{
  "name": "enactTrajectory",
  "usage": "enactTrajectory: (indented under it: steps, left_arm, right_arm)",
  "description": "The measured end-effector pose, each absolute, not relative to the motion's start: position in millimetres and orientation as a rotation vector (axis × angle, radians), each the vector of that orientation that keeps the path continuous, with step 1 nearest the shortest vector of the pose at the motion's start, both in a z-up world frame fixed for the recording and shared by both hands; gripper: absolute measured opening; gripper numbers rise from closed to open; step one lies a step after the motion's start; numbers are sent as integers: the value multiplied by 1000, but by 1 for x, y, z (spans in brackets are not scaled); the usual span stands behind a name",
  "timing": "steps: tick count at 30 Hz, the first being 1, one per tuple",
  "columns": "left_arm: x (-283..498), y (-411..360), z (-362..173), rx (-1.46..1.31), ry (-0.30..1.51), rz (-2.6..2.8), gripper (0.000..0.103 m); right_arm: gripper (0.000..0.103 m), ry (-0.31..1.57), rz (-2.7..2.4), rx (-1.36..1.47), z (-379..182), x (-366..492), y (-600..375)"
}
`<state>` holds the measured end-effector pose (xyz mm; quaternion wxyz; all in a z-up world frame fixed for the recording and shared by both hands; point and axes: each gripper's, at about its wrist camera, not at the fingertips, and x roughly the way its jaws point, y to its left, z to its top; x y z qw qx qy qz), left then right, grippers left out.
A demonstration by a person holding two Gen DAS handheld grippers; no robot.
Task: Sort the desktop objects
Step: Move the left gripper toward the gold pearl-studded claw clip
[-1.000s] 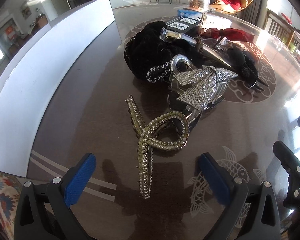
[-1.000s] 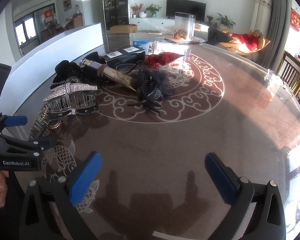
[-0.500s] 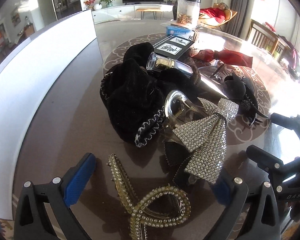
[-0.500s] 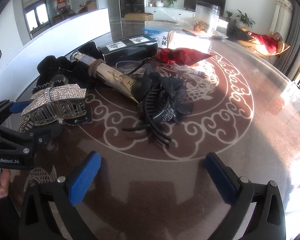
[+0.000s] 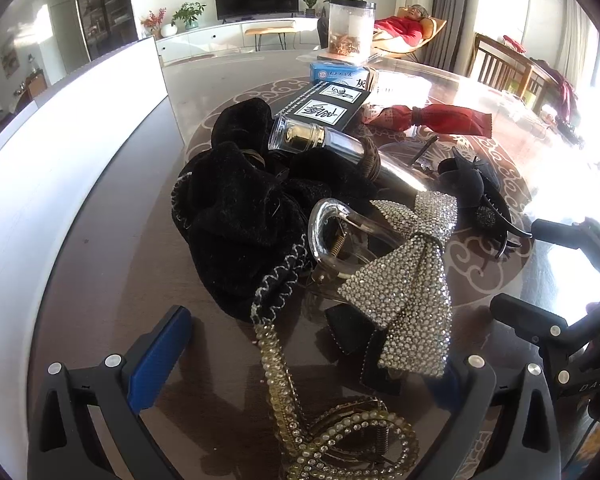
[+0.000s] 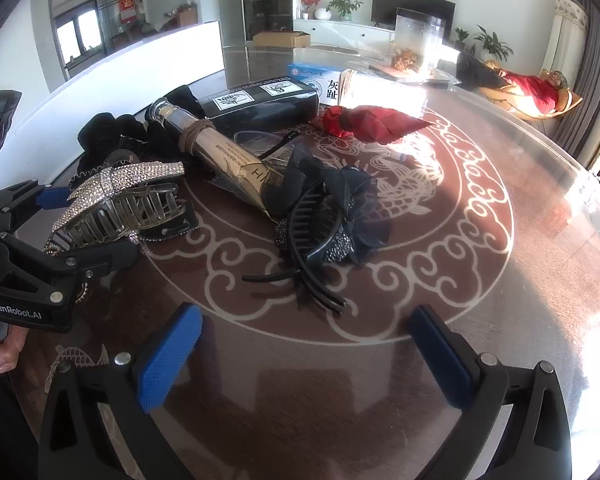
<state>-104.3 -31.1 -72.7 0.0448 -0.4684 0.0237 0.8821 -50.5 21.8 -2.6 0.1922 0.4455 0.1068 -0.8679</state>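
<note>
A pile of hair accessories lies on the round brown table (image 6: 480,280). My left gripper (image 5: 304,364) is open, its fingers either side of a gold rhinestone hair clip (image 5: 320,420) and the rhinestone bow claw clip (image 5: 404,292). A black velvet scrunchie (image 5: 240,216) lies just beyond. My right gripper (image 6: 304,356) is open and empty, just short of a black flower hair clip (image 6: 328,216). The bow claw clip (image 6: 120,196) and the left gripper (image 6: 40,248) show at the left of the right wrist view.
A clear tube bottle (image 6: 220,152), a black box (image 6: 260,100), a red wrapped packet (image 6: 372,120), a blue-white box (image 6: 320,80) and a clear jar (image 6: 420,48) lie farther back. A white board (image 5: 60,152) borders the table's left side.
Both grippers have moved forward toward the pile. The gold clip and bow clip now sit between my left fingers; the black flower clip is closer to my right gripper.
</note>
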Motion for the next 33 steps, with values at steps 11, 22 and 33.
enactTrajectory:
  steps: [11, 22, 33]
  left_arm:
    - [-107, -30, -72, -1430, 81, 2687, 103]
    - [-103, -13, -70, -1383, 187, 2644, 103]
    - [-99, -12, -64, -1354, 159, 2638, 103]
  right_arm:
    - [103, 299, -2436, 1250, -3, -51, 22]
    - [103, 298, -2436, 1250, -3, -51, 22]
    - [103, 298, -2436, 1250, -3, -51, 22]
